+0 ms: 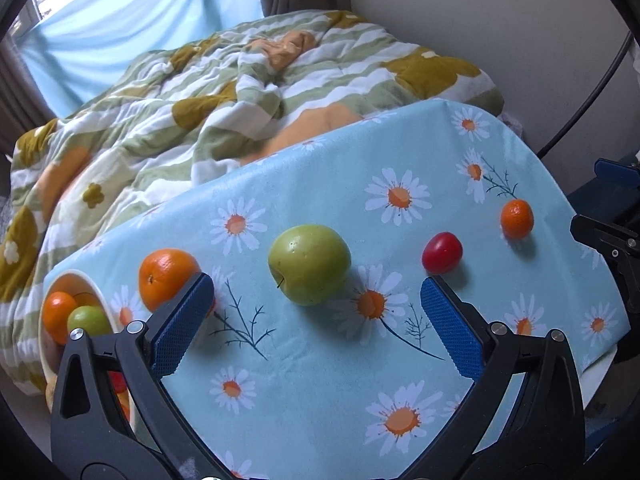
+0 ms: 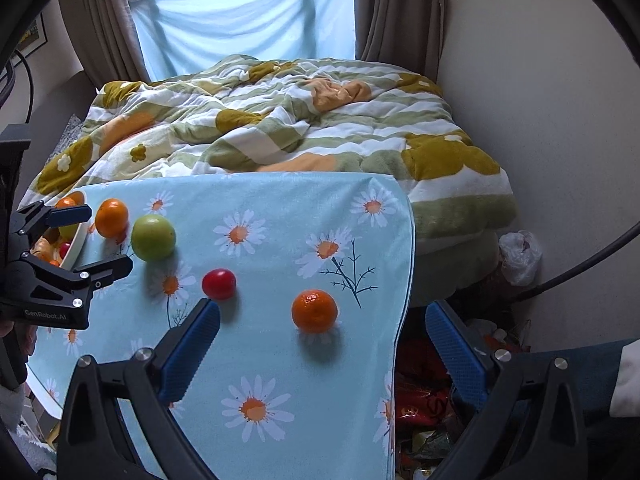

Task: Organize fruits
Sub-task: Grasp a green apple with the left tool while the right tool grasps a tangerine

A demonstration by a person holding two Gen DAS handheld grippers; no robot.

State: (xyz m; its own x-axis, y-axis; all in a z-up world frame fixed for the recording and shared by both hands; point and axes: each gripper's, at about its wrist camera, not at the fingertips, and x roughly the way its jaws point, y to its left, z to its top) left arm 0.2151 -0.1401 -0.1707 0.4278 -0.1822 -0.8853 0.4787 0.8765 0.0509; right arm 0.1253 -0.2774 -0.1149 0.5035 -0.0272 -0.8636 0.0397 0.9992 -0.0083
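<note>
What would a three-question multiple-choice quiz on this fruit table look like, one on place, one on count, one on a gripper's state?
1. Where is the bowl?
A. at the table's left end
B. at its right end
C. on the bed

2. How many fruits lie loose on the cloth?
A. two
B. four
C. six

3. How is the left gripper?
A. shut on the green apple
B. shut on nothing
C. open and empty

Answers:
1 A: the bowl sits beside the large orange, at the left edge.
2 B: large orange, green apple, red fruit and small orange.
3 C: its fingers stand wide apart, nothing between them.
</note>
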